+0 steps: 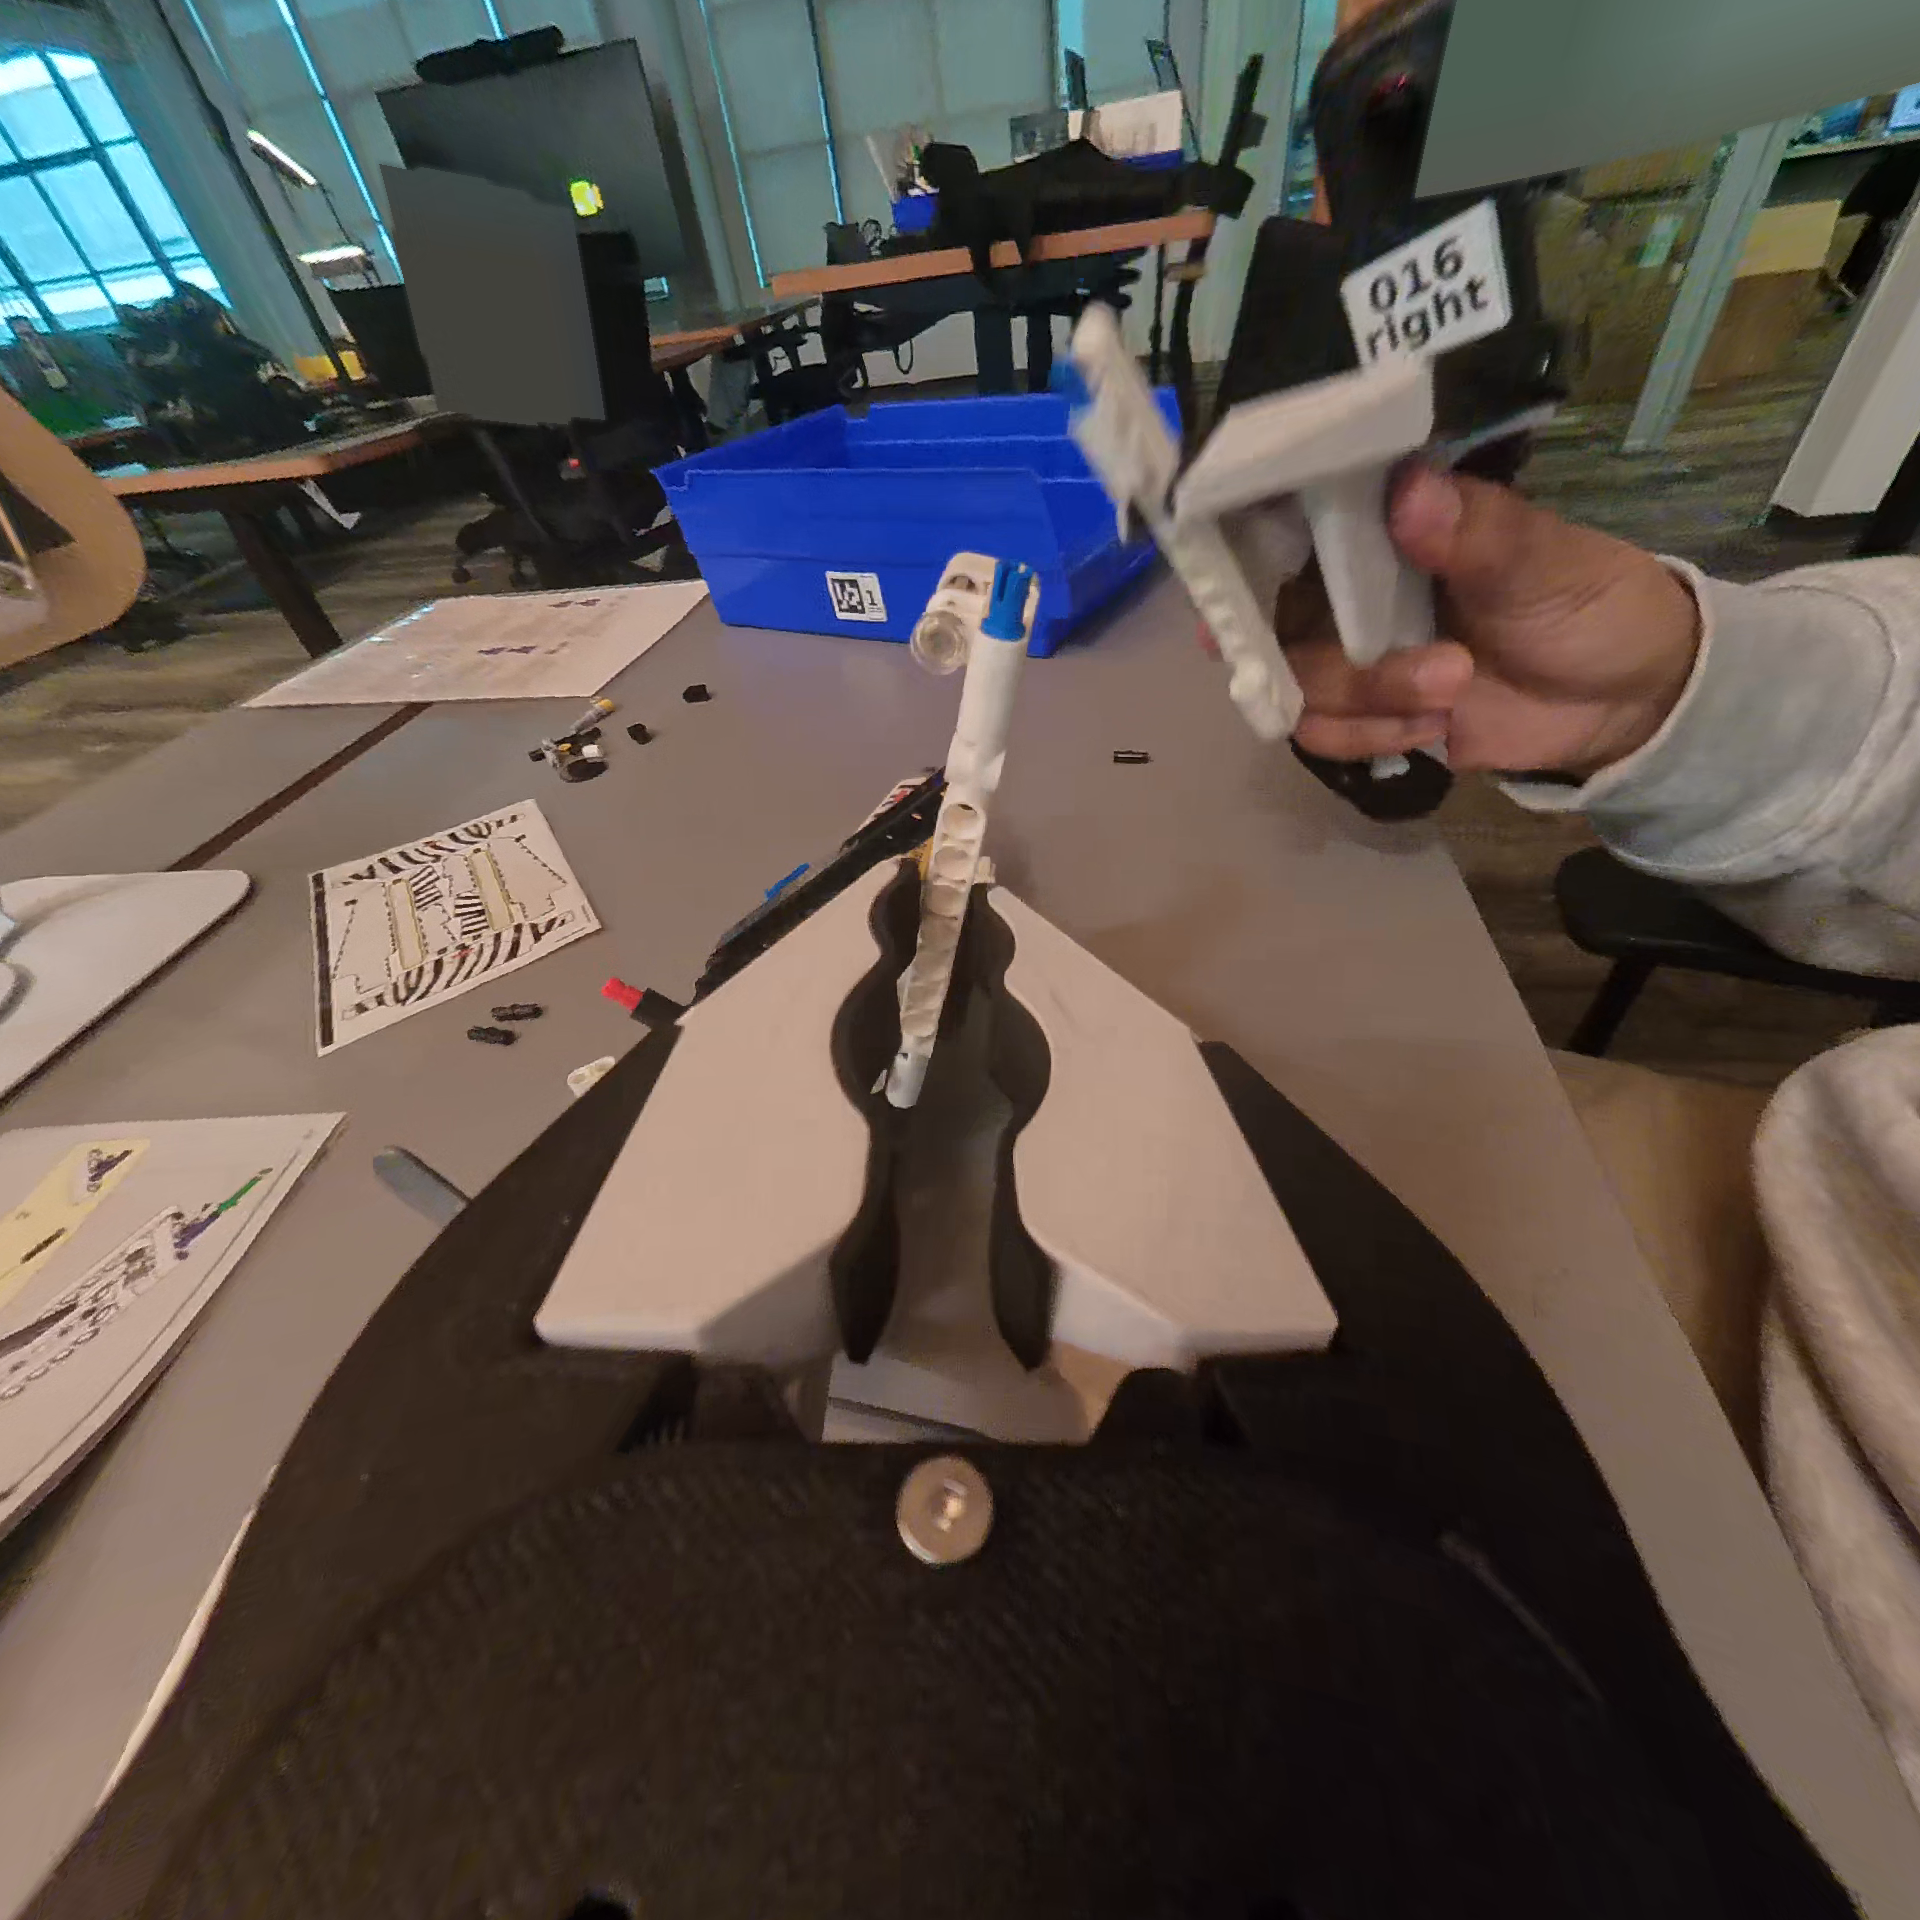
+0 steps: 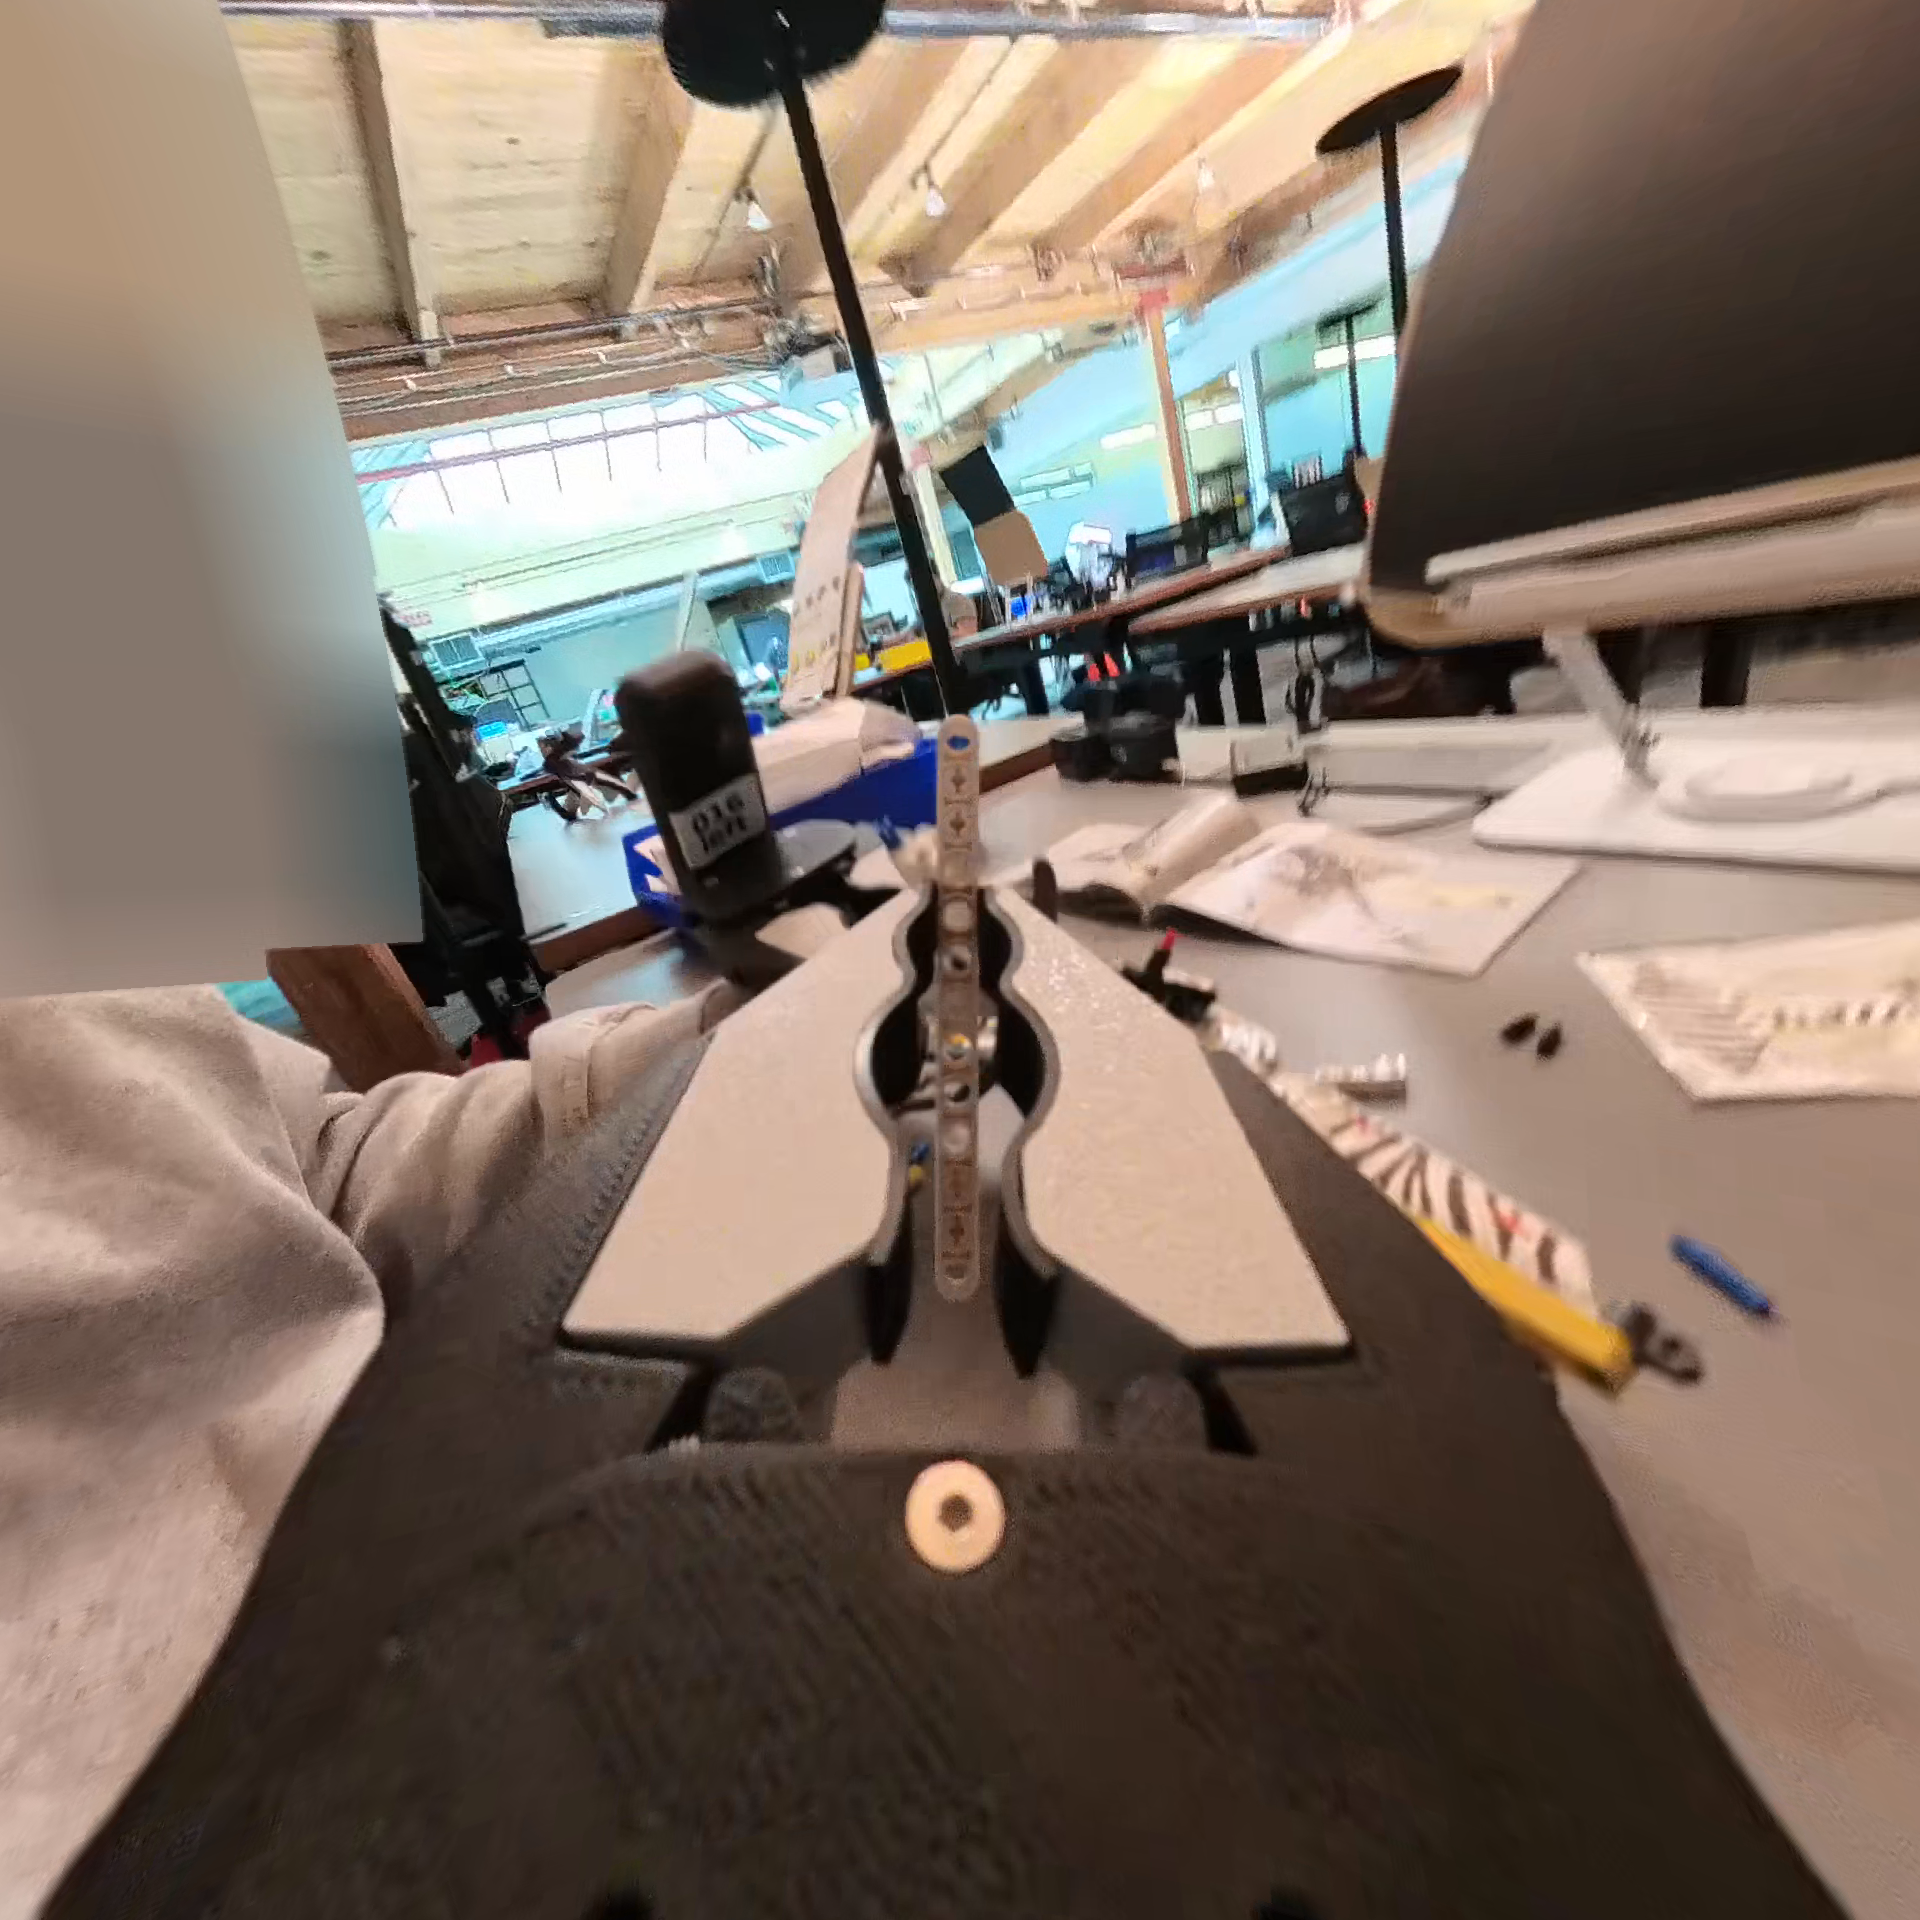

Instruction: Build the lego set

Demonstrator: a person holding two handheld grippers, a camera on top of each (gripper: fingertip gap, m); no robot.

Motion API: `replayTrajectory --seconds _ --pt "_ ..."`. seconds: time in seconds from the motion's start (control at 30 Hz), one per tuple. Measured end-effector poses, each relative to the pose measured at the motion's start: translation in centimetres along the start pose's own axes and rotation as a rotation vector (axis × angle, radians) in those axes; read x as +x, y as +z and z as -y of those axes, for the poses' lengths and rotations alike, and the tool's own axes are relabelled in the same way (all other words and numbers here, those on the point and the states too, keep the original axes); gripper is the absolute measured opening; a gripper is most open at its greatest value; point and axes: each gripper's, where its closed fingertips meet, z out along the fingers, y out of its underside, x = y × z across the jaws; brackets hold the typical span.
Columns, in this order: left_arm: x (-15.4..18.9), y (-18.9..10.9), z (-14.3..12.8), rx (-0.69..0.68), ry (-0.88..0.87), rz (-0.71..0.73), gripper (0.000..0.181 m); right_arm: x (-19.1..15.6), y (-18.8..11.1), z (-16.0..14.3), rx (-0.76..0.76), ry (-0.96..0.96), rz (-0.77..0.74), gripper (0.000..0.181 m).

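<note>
**White Lego beams held in both grippers above a grey table**

White plastic made up both held pieces; the left gripper (image 1: pixel 940 935) was closed on a white holed beam (image 1: pixel 961 821), which stood up tilted from between its pale fingers (image 1: pixel 769 1132), well above the grey table (image 1: pixel 1247 883); at the beam's top sat a blue pin (image 1: pixel 1006 603) and a clear round piece (image 1: pixel 940 636). The right gripper (image 2: pixel 956 925) was closed on a second white beam (image 2: pixel 957 997), thin and upright, seen edge-on; a blue dot (image 2: pixel 958 742) marked its top end. In the left wrist view this right gripper (image 1: pixel 1174 488) hung above the table's far right side, held by a hand (image 1: pixel 1507 644) in a pale sleeve; motion blur softened it.

On the table lay a zebra-striped sticker sheet (image 1: pixel 447 914) towards its left; small black pins (image 1: pixel 504 1023) just beside that sheet; a red-tipped piece (image 1: pixel 623 992) close by; an instruction booklet (image 1: pixel 125 1247) at the table's near left edge; a blue bin (image 1: pixel 914 509) at its far edge; a partly built dark assembly (image 1: pixel 831 873) lay behind the left gripper's tips.
</note>
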Motion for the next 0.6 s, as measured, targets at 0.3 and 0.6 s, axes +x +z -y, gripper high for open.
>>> replayTrajectory --seconds 0.3,0.6 --pt "-0.1 -0.1 -0.1 0.014 -0.002 0.035 0.008 -0.1 -1.8 0.9 0.215 0.284 0.133 0.005" --pt "-1.2 -0.1 -0.7 -0.015 -0.023 0.092 0.023 -0.5 2.1 1.0 0.171 0.111 0.129 0.005"
